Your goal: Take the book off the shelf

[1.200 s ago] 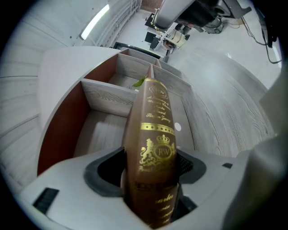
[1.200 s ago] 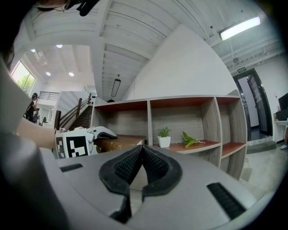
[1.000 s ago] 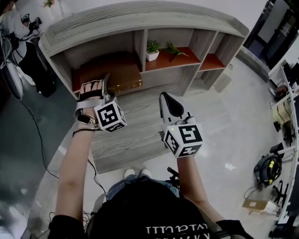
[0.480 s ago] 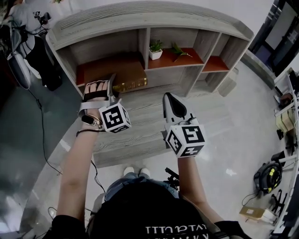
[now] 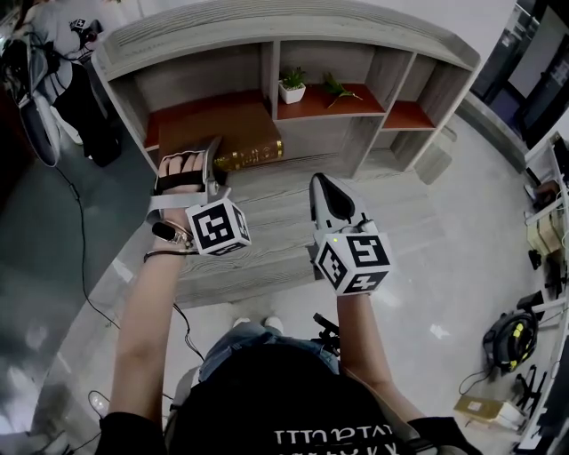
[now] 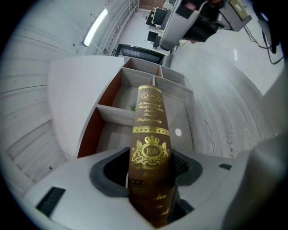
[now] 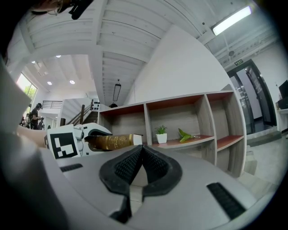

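A brown book (image 5: 252, 155) with gold print on its spine (image 6: 150, 134) sits between the jaws of my left gripper (image 5: 213, 158), in front of the grey shelf's (image 5: 293, 25) left compartment. In the left gripper view the jaws are closing on the book, with the pads of my left gripper (image 6: 152, 167) against both covers, and its far end points at the shelf. My right gripper (image 5: 324, 185) hangs to the right over the floor, apart from the book, and in its own view my right gripper (image 7: 141, 152) is shut on nothing.
A small potted plant (image 5: 292, 87) and a green sprig (image 5: 339, 90) stand in the middle compartment. The right compartment (image 5: 409, 114) has an orange floor. Cables (image 5: 76, 222) trail at the left, and boxes and gear (image 5: 508, 329) lie at the right.
The left gripper has drawn back slightly from the left compartment with the book, so more of the book shows outside it. The right gripper has hardly moved.
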`<act>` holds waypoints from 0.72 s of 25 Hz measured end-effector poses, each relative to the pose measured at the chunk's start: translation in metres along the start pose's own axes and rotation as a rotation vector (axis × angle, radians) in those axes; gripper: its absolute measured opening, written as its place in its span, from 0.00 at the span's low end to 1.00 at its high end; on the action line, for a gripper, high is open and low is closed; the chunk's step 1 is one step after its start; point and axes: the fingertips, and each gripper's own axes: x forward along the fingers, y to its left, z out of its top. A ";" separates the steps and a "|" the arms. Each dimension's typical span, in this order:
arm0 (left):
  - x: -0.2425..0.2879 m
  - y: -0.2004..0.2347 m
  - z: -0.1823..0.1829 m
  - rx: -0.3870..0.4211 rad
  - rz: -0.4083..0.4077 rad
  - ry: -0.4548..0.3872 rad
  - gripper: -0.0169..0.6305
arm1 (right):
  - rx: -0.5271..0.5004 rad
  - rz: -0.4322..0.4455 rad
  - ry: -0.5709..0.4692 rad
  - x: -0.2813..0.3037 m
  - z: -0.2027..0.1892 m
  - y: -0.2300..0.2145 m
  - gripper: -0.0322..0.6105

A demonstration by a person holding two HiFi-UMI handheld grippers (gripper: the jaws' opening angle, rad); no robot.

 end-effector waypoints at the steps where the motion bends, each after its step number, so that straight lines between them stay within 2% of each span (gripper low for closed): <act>1: -0.002 0.000 0.001 -0.002 0.002 -0.001 0.39 | 0.002 -0.001 -0.004 -0.002 0.001 0.000 0.07; 10: -0.020 -0.005 0.003 -0.074 -0.009 -0.033 0.38 | -0.003 -0.002 -0.028 -0.003 0.008 0.013 0.07; 18: -0.034 -0.008 -0.008 -0.162 -0.031 -0.057 0.38 | -0.007 -0.042 -0.025 -0.013 0.013 0.028 0.07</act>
